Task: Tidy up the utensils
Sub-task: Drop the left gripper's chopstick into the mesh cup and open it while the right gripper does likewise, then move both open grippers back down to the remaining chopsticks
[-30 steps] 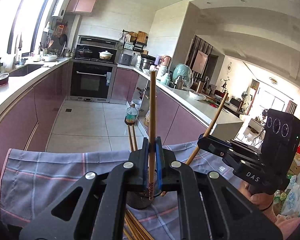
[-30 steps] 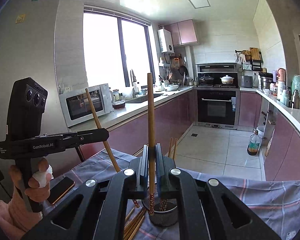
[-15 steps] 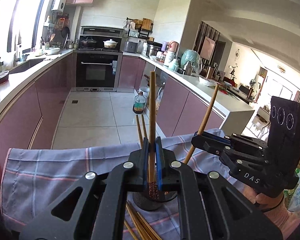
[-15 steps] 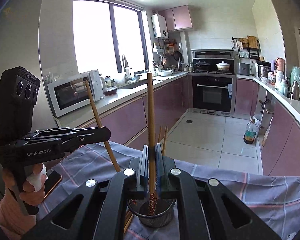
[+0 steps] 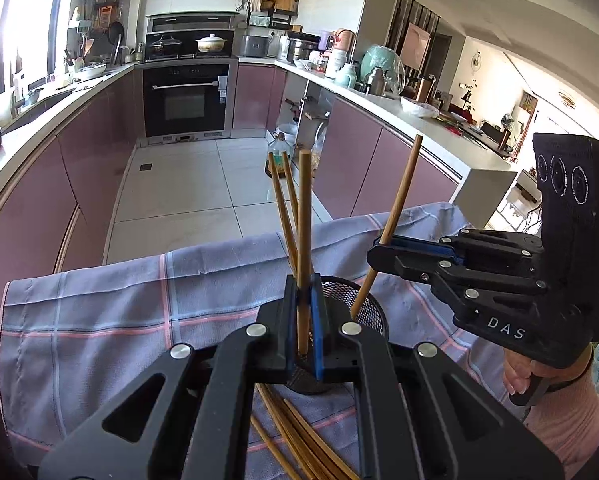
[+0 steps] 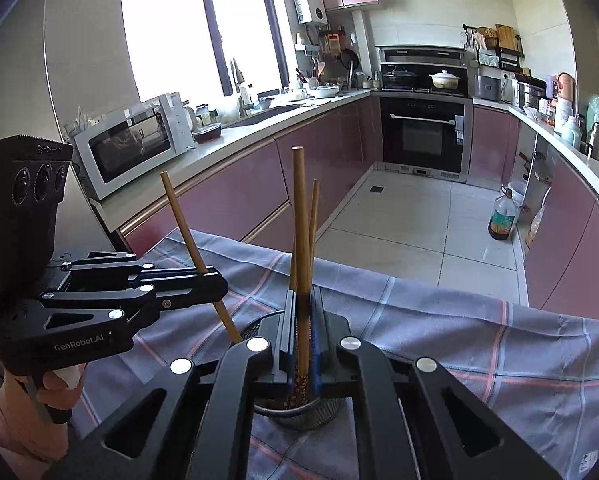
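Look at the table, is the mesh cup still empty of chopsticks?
No, two chopsticks already stand leaning in the mesh cup, apart from those the grippers hold.

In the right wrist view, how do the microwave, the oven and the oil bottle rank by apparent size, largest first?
1. Microwave and oven: look about alike; the microwave is nearer, so I do not rank them.
2. Oil bottle: clearly smallest.

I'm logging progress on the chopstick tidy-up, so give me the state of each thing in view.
left gripper: shut on chopstick
right gripper: shut on second chopstick
mesh holder: upright, two chopsticks already inside
loose chopsticks: lying on cloth
oven: door closed
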{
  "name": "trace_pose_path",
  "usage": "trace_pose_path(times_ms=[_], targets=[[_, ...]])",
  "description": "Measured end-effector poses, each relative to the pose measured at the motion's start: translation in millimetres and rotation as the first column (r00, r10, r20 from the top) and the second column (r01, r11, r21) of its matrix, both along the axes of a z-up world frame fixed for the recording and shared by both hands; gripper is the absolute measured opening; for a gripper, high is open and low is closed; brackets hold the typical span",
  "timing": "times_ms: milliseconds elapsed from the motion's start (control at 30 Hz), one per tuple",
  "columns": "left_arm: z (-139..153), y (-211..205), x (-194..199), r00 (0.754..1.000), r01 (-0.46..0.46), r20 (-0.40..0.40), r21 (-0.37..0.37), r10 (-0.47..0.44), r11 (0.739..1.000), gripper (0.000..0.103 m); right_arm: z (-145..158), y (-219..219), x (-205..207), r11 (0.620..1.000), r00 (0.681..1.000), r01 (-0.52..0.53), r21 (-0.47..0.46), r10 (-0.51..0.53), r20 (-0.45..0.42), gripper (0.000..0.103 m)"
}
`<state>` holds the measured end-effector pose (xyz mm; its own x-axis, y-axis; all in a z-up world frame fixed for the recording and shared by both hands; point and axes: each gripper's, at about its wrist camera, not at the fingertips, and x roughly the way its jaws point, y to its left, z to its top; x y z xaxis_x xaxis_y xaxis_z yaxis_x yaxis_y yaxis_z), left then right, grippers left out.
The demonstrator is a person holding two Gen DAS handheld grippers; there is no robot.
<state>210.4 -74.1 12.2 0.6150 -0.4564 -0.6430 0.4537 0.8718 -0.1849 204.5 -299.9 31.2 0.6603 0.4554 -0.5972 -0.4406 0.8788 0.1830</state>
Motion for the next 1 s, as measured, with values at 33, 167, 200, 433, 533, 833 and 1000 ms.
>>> trace_pose_path(times_ms=[33,167,200,433,533,833,1000], targets=[[-0.7,-0.7,3.2,1.0,-0.003,0.0,0.002,0.003,1.0,0.007,-1.2,0.4,2.2,1.0,1.0,0.0,0.0,0.0,-0.007,0.006],[-3.1,-0.8,9.1,1.0,-0.016,-0.002,0.002,0.016,1.0,0.007,-4.8,1.0,9.1,1.0,1.0,0.01,0.0,-0.01,-0.021,0.006],[-3.2,-0.5,10.9,1.0,-0.022,0.0,0.006,0.022,1.0,0.008,-5.6,1.3,10.9,1.0,1.0,0.014,0.002,-0.014,-0.023,0.006],[-10.7,0.8,20.3,0.998,-0.068,0.005,0.03,0.068,0.997,0.009,-7.9,0.7,20.6,0.999,0.999,0.041,0.025,-0.04,-0.029,0.008],[-13.5,3.0,18.4,0.996,-0.086,0.022,0.044,0.085,0.995,0.01,-7.2,-1.8,20.1,0.998,0.999,0.043,0.037,-0.043,-0.025,0.008],[-12.3,8.0,-1.4,0.984,-0.155,0.102,0.06,0.149,0.986,0.03,-3.1,-4.3,6.0,0.997,0.999,0.037,0.066,-0.038,0.013,0.021],[-9.8,17.3,-22.5,0.974,-0.182,0.148,0.052,0.173,0.982,0.038,1.5,-2.3,-16.7,0.997,0.999,0.01,0.082,-0.014,0.046,0.028]])
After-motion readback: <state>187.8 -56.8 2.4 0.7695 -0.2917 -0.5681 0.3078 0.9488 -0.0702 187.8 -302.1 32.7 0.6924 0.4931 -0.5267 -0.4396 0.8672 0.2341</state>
